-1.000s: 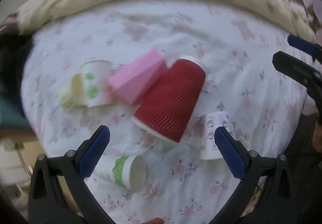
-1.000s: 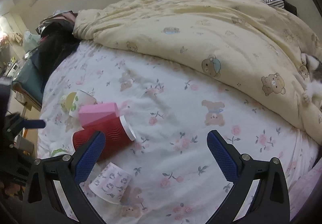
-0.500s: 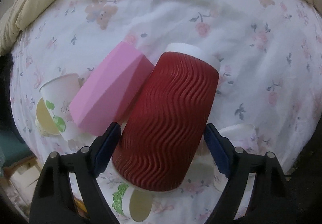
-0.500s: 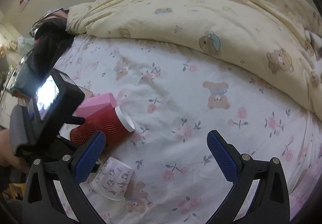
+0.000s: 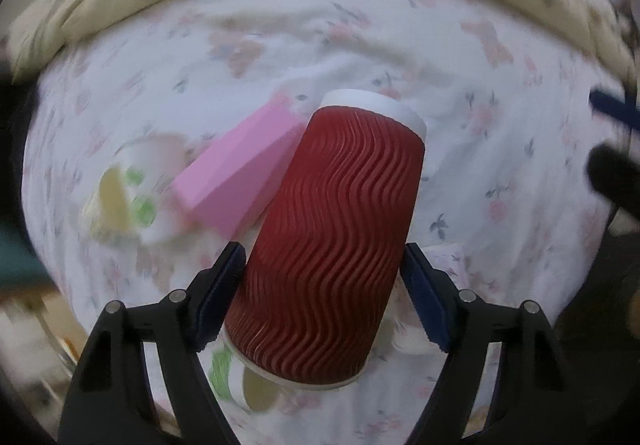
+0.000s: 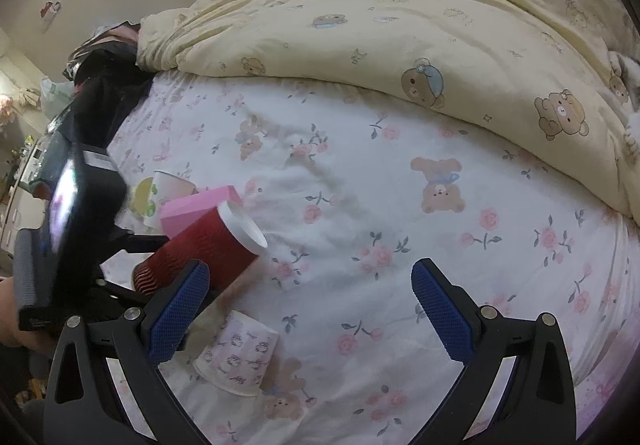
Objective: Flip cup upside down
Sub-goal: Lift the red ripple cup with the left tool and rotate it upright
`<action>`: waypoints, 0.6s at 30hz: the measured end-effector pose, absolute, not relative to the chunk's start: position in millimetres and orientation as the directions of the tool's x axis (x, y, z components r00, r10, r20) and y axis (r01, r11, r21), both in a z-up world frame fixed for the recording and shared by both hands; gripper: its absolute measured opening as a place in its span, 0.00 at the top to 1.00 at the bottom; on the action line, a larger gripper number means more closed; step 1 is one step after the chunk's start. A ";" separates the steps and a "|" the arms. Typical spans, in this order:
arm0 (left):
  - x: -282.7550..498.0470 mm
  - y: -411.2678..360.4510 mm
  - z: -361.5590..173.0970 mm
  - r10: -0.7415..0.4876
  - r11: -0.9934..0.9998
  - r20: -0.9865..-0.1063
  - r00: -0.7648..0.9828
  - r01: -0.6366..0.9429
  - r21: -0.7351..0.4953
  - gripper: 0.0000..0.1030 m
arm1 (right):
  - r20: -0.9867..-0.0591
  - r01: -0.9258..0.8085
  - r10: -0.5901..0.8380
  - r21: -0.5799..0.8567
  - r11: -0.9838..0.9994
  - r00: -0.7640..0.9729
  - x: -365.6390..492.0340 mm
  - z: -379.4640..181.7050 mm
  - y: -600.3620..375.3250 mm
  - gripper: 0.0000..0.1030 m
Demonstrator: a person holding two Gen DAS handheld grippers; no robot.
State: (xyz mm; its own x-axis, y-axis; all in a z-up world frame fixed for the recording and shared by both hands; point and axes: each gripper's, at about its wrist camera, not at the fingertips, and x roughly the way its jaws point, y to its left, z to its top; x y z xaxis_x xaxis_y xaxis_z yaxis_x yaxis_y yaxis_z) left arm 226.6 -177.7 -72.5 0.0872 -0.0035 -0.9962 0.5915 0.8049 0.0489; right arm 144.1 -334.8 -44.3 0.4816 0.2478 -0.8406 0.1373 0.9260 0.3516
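My left gripper clamps the red ribbed paper cup at centre frame, its blue pads pressed on both sides. The cup looks lifted off the floral bedsheet, tilted, its white-rimmed end away from me. Grasp done; turning and setting it down remain. My right gripper hangs wide open, empty.

The left tool clamps a ribbed red cup between its blue pads, white end pointing away. A pink box touches the cup's left side on the flowered bed sheet.
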 end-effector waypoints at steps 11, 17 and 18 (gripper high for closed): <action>166.7 -110.3 -10.4 -0.070 0.954 -0.981 0.181 0.299 -0.013 0.25 | -0.794 0.075 0.289 0.386 0.920 0.535 115.0 -23.6 -316.7 0.00; 124.8 -77.3 -7.4 -0.129 0.989 -0.976 0.175 0.091 -0.115 0.25 | -0.767 0.022 0.297 0.376 0.927 0.568 81.1 -4.6 -300.0 0.00; 116.6 -73.3 -10.4 -0.136 0.990 -0.976 0.169 0.058 -0.128 0.25 | -0.767 0.020 0.298 0.375 0.927 0.569 76.3 -3.5 -298.2 0.00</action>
State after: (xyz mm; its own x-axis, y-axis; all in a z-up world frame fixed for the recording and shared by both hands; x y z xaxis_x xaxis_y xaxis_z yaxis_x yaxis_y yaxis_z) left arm 116.6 -73.3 -10.4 0.1686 -0.1364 -0.9762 0.0581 0.9900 -0.1282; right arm 76.3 -298.2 -3.5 0.5687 0.2978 -0.7667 0.0202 0.9268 0.3749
